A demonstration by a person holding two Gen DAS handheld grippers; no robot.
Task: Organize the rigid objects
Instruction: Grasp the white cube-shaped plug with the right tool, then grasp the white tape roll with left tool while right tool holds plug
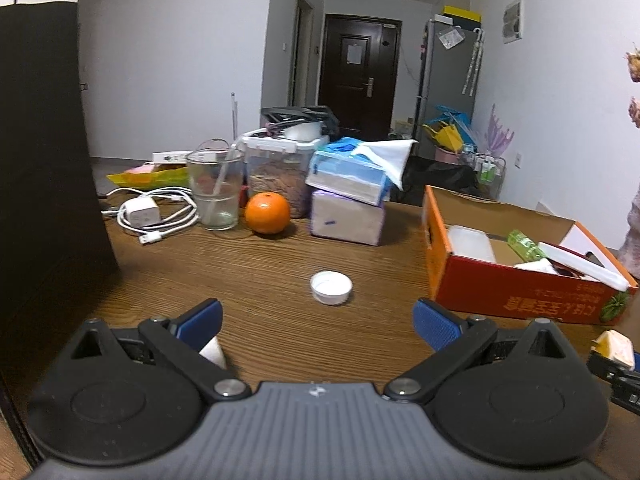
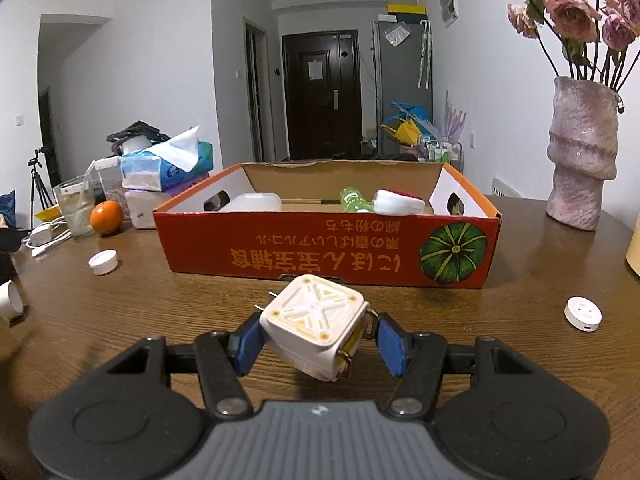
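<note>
The right tool (image 2: 316, 340) pinches a white cube-shaped plug adapter (image 2: 314, 326) between its blue pads, holding it tilted above the wooden desk (image 2: 480, 340), just in front of the red cardboard box (image 2: 328, 254). Inside the box lie a white container (image 2: 252, 202), a green bottle (image 2: 352, 198) and another white item (image 2: 398, 202). The left tool (image 1: 318, 326) is spread wide with nothing between its pads — a white bottle cap (image 1: 331, 287) sits on the desk ahead of it. Farther back stand an orange (image 1: 267, 213), a glass (image 1: 216, 188) and stacked tissue packs (image 1: 348, 196). A small round white device (image 2: 583, 313) lies on the desk to the right — well apart from the box.
</note>
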